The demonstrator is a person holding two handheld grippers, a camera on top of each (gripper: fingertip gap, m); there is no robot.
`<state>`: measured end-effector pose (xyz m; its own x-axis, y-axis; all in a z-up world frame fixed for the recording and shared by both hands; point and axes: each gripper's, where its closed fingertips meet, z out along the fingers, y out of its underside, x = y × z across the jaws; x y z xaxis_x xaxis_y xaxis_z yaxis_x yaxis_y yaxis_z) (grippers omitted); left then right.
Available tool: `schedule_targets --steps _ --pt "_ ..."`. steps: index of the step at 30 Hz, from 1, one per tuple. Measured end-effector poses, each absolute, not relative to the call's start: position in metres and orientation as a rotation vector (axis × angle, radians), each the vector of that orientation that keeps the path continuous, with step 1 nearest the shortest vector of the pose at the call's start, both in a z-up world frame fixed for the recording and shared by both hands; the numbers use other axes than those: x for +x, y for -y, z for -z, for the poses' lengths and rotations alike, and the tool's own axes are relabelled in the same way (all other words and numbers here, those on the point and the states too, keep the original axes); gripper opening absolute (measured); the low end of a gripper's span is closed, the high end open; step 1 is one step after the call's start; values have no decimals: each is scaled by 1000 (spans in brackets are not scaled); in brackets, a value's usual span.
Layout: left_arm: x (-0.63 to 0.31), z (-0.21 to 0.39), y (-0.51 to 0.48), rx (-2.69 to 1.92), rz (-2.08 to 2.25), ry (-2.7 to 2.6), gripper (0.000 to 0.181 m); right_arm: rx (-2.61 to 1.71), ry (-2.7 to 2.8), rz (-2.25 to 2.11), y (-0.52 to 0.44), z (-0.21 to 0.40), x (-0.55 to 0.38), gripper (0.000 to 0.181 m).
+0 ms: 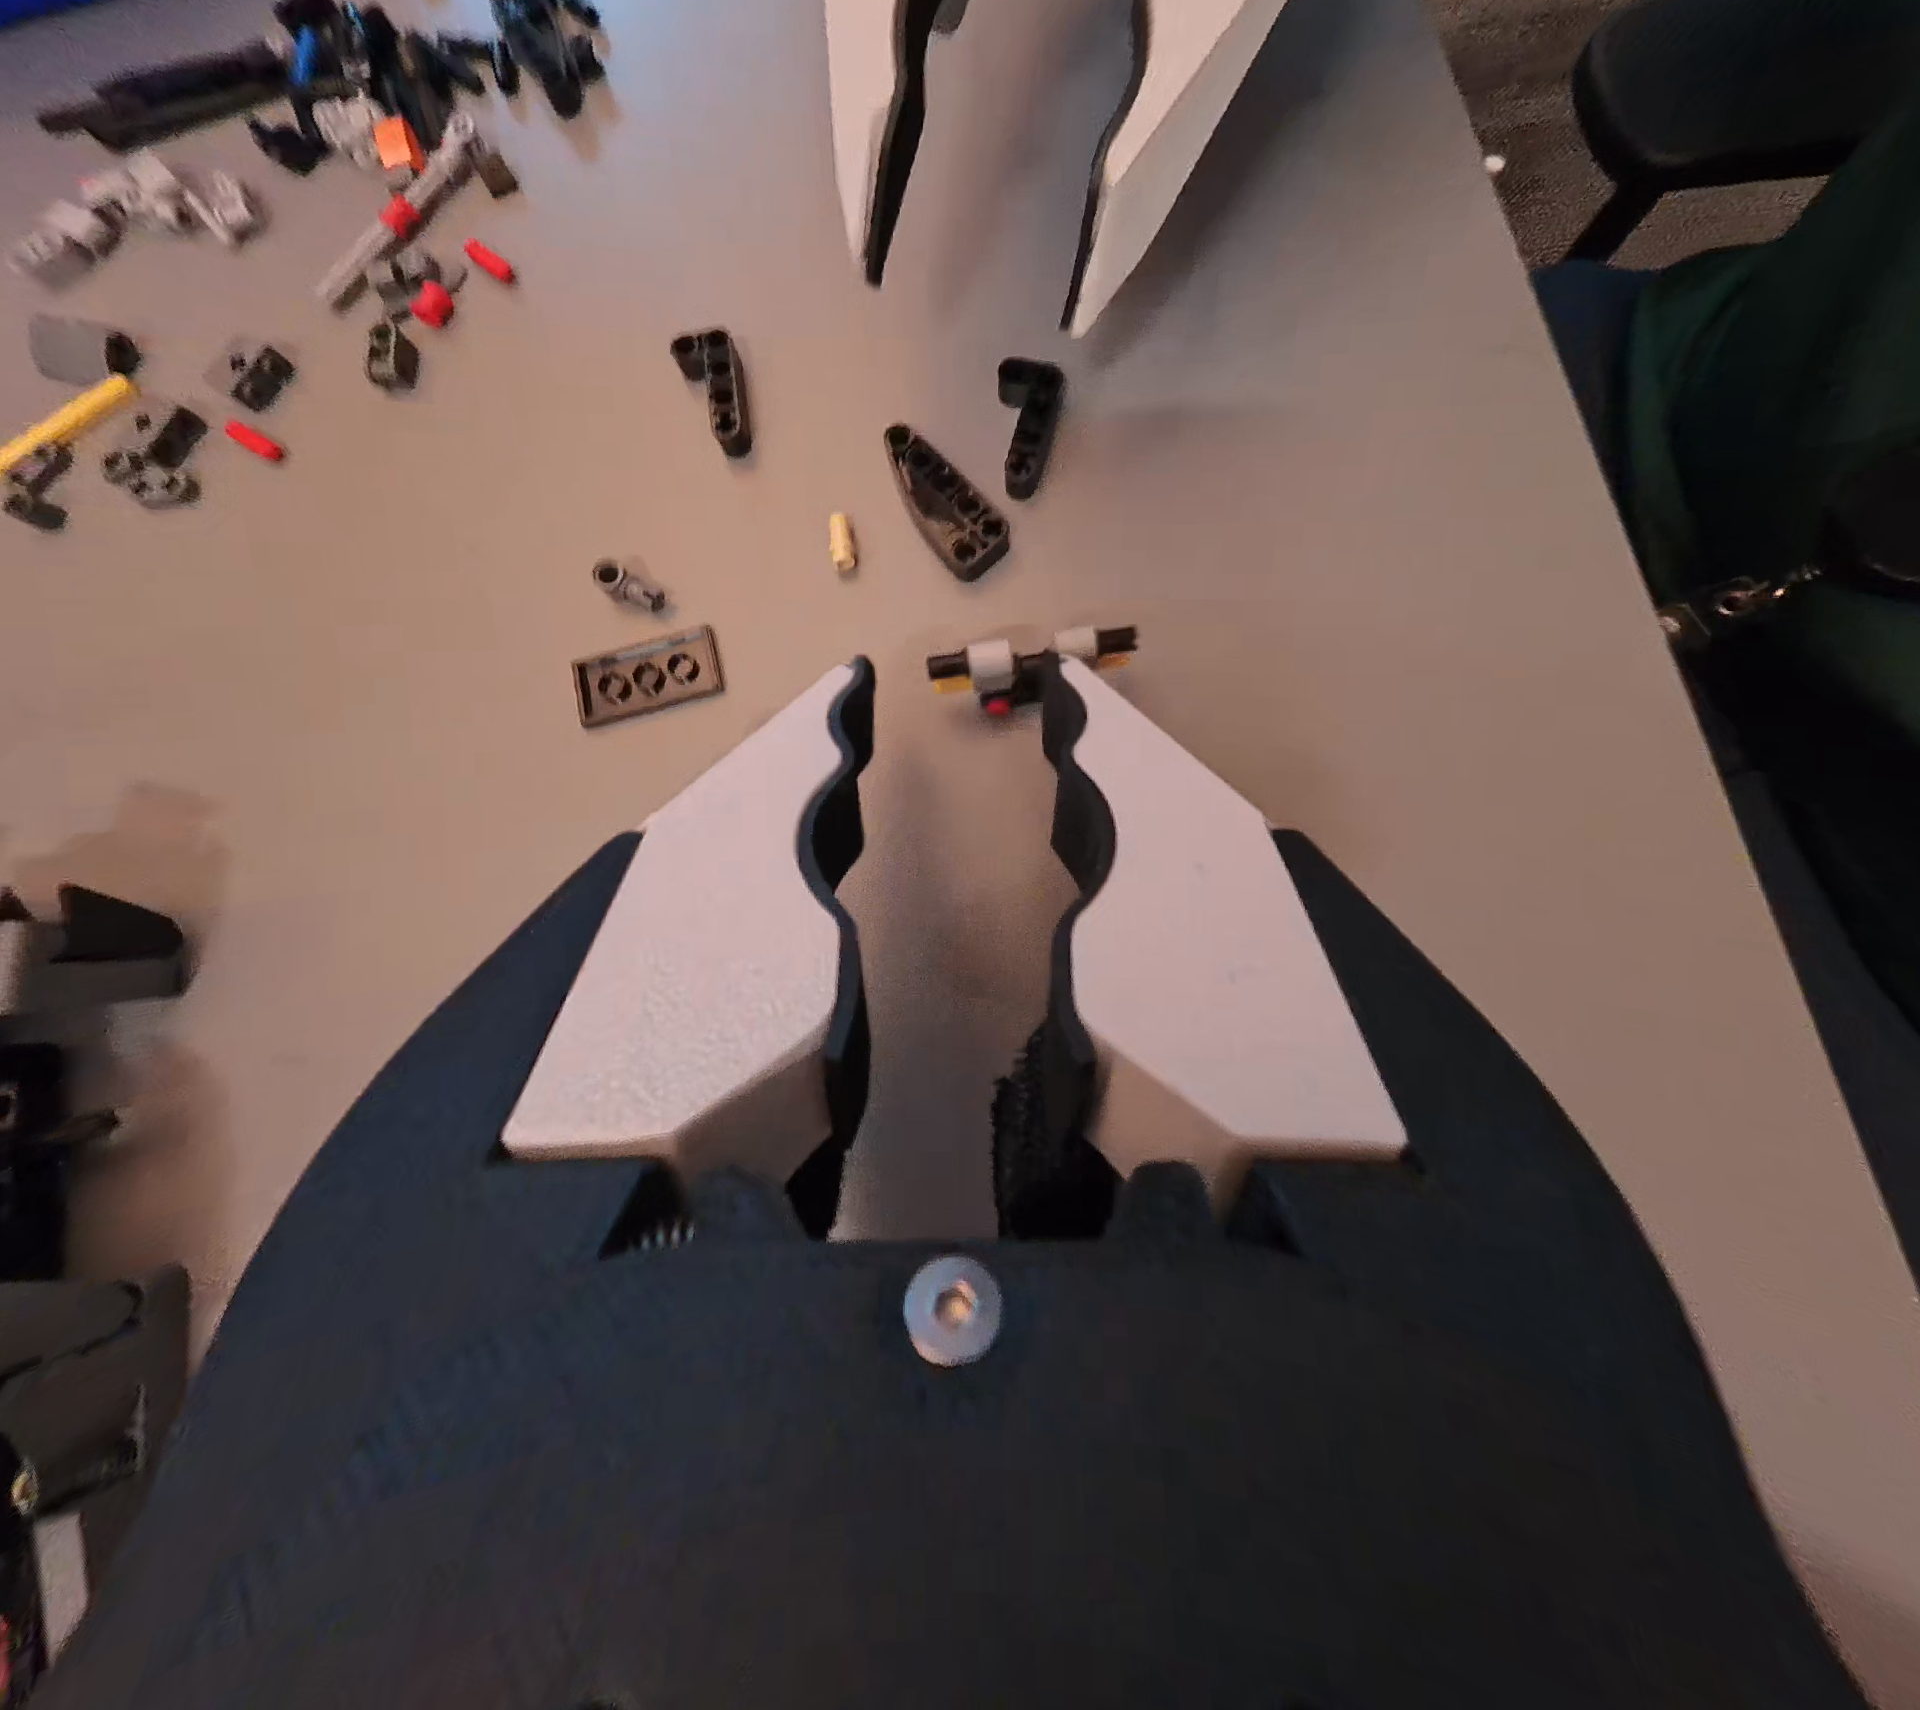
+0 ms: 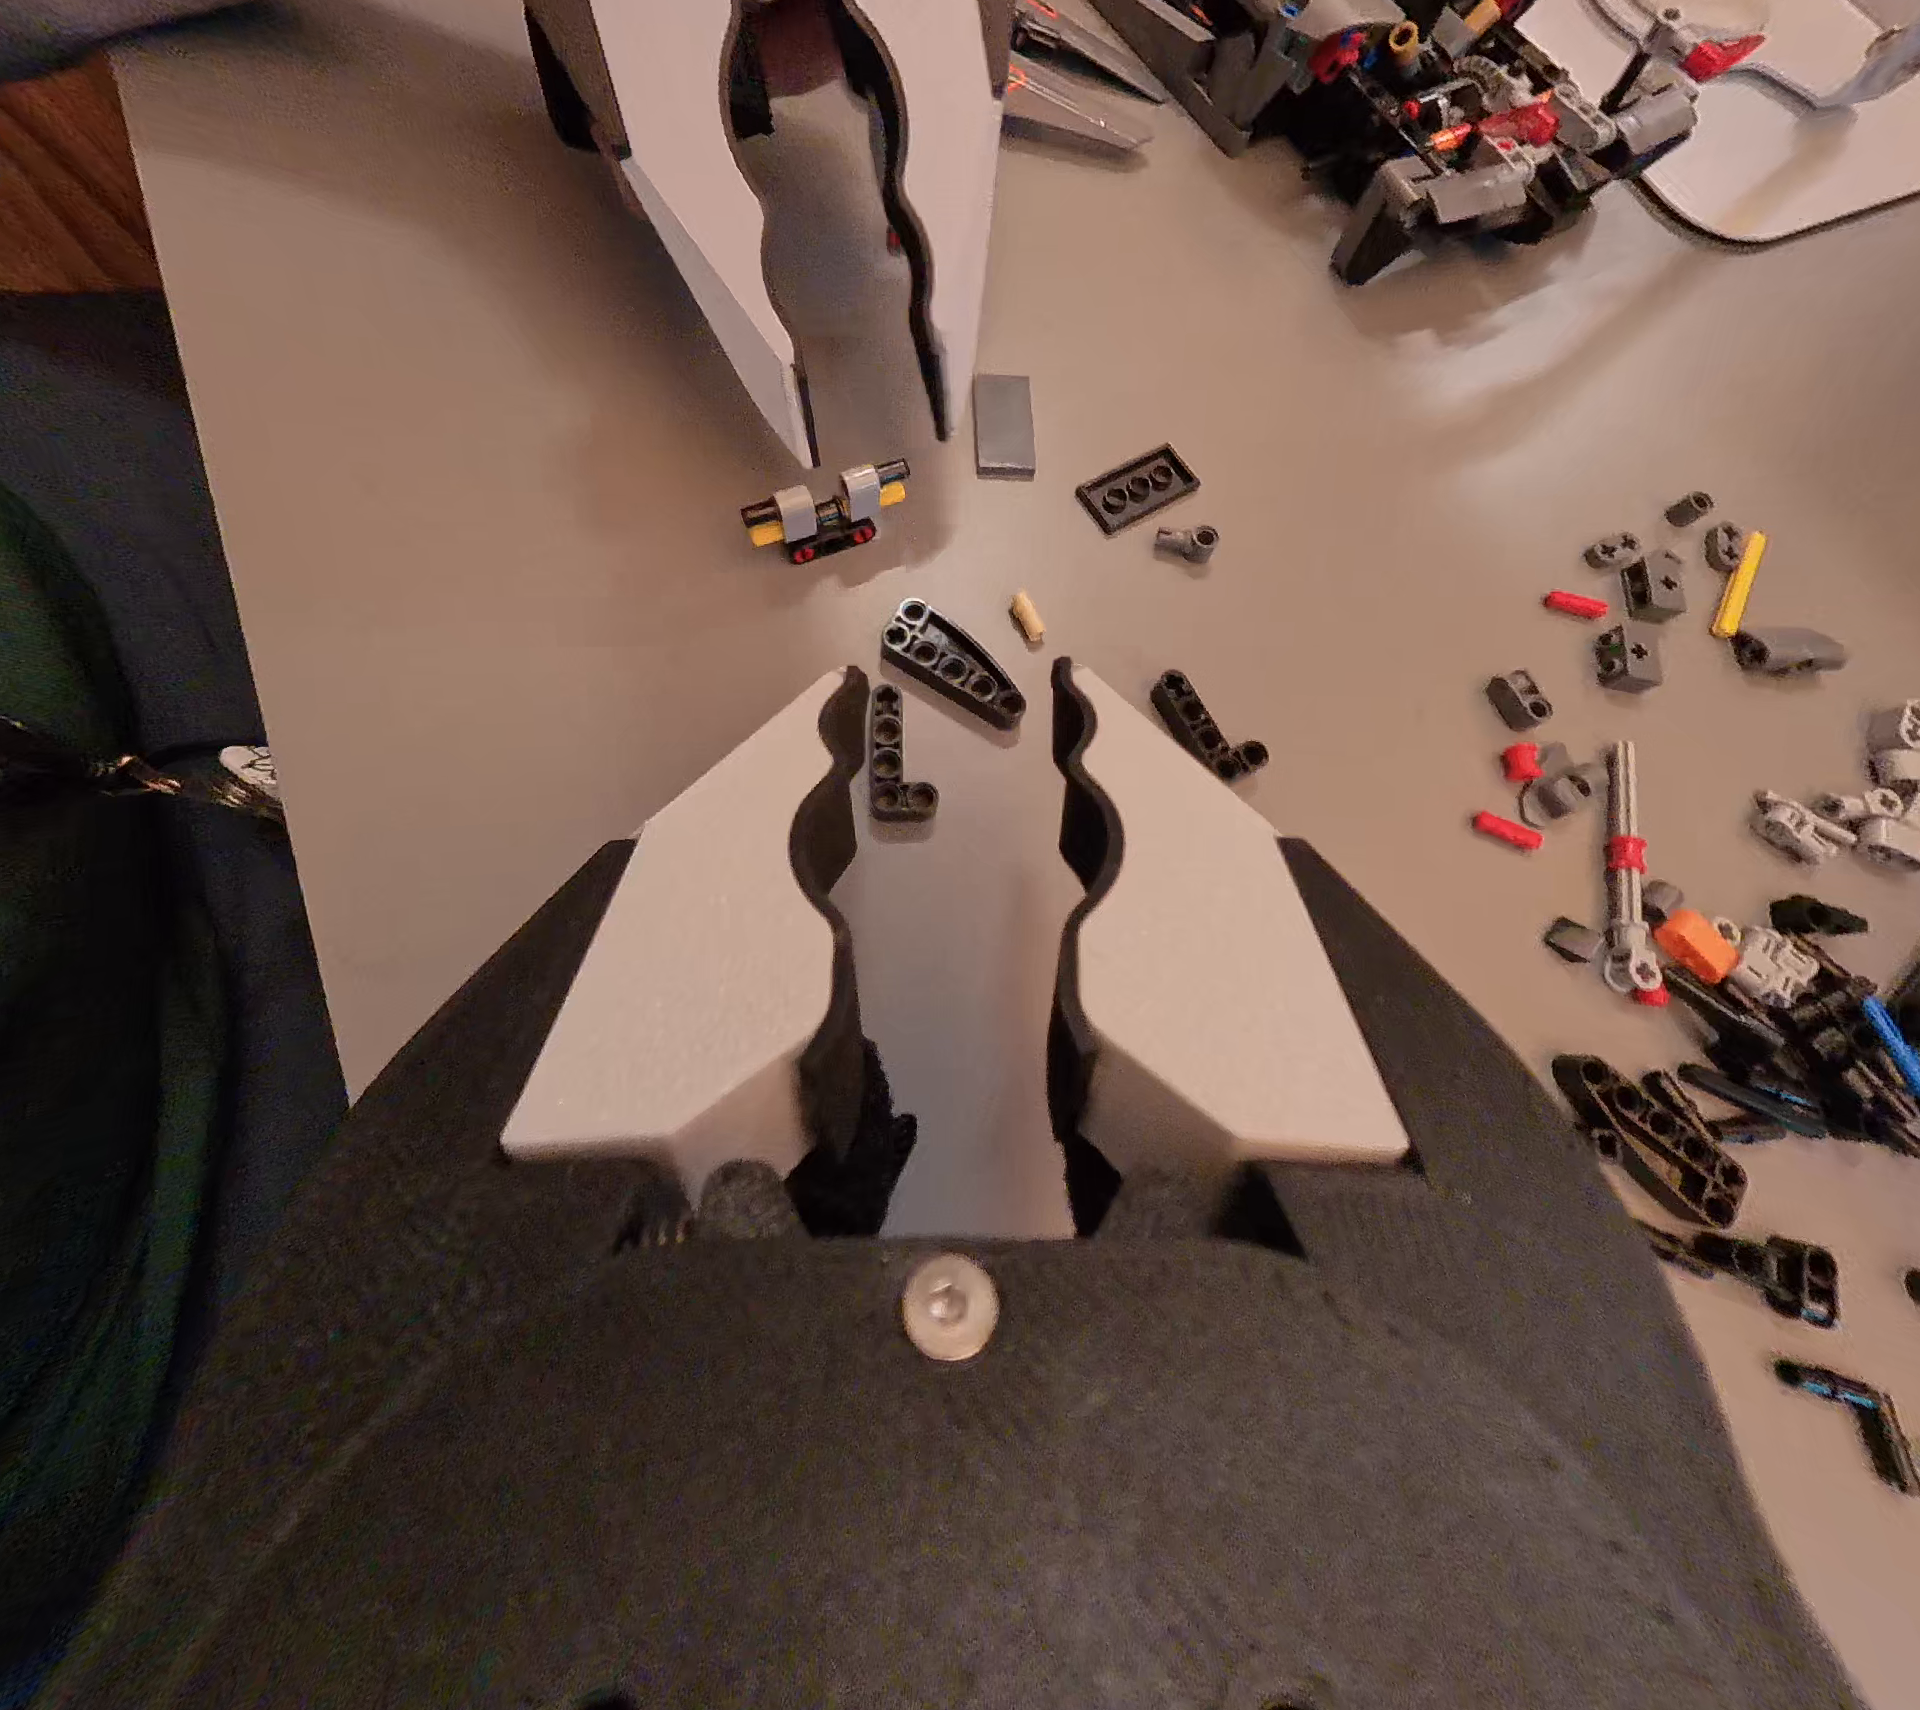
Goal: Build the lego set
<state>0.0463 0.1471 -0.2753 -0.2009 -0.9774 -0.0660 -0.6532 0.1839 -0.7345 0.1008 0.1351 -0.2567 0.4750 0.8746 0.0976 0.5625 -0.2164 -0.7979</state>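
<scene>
Both hand-held grippers hanging empty, facing each other.
Left hand-held gripper (image 1: 961,673) is holding its jaws parted, tips angled down; right hand-held gripper (image 2: 951,678) is likewise gaping, gripping nothing, tips low.

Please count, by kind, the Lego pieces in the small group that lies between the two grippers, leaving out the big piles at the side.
Black L-shaped beams: 2
Black curved beam: 1
Tan pin: 1
Grey connector: 1
Dark plate with three holes: 1
Grey flat tile: 1
Small built assembly: 1
Total: 8
</scene>
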Motion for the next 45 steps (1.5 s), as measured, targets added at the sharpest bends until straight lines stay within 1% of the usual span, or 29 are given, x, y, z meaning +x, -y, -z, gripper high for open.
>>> schedule_targets --steps 1,3,4,5,8,17,18,22,27,31,36,39,43,45 --pt "48 273 -143 -1495 787 -1937 36 -1901 1204 -490 -135 256 98 35" --pt "53 269 -141 -1429 756 -1926 42 -1892 1211 -498 -134 255 94 35" --pt "55 269 -138 -1401 750 -1935 41 -1888 1213 -500 -133 255 92 34" --pt "55 272 -132 -1384 754 -1967 35 -1887 1214 -502 -133 255 91 34" --pt "56 281 -131 -1379 683 -2009 24 -1887 1208 -515 -134 257 89 34" --pt "58 281 -138 -1373 633 -1987 22 -1868 1192 -519 -138 252 85 33" --pt "59 278 -140 -1369 640 -1964 0 -1866 1187 -519 -139 251 86 33" --pt "63 260 -145 -1385 750 -1849 0 -1860 1154 -522 -143 247 87 34" --pt "60 272 -152 -1429 692 -1866 0 -1866 1153 -509 -144 248 87 34" --pt "60 265 -165 -1459 686 -1790 0 -1834 1190 -549 -128 240 80 34" --pt "56 258 -182 -1499 665 -1702 0 -1764 1282 -755 -86 233 44 45" --pt "54 257 -185 -1506 665 -1686 0 -1769 1397 -776 -67 247 21 46" --pt "53 256 -189 -1508 636 -1673 0 -1745 1546 -693 -61 268 0 45" --pt "53 255 -189 -1506 630 -1672 0 -1739 1618 -632 -63 276 -6 41"
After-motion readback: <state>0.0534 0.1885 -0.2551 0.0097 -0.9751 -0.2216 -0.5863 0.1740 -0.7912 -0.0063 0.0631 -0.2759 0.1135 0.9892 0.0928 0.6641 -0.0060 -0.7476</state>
